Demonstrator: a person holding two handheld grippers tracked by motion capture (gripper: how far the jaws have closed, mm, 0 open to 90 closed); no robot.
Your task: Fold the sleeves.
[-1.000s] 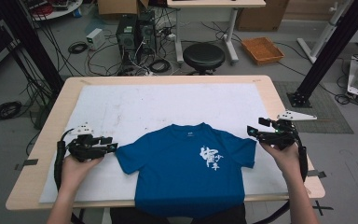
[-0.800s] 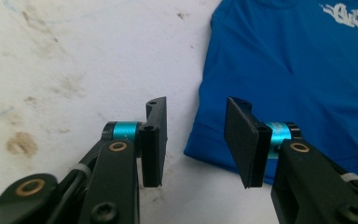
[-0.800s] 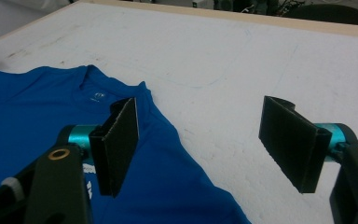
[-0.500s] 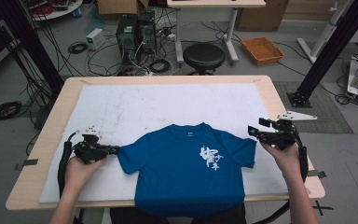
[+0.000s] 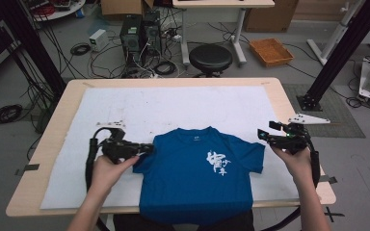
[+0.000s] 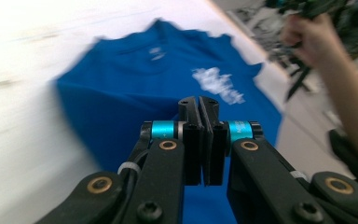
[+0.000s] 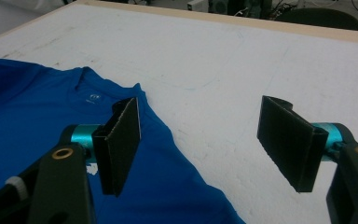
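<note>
Ahead of my hands the white padded mat point(image 5: 173, 103) lies bare right to the far wooden edge of the table point(image 5: 173, 82), open passage in every direction there. The blue short-sleeved T-shirt with white lettering point(image 5: 197, 178) covers the near middle, lying flat and low. Between my right gripper's point(image 7: 209, 140) spread pads point(image 7: 289, 140) there is bare mat, with the shirt's sleeve just beside one pad.

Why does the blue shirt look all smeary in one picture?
In the left gripper view the shirt and table are blurred, though the tongs stay sharp; in the right gripper view and the high view the shirt looks crisp.
</note>
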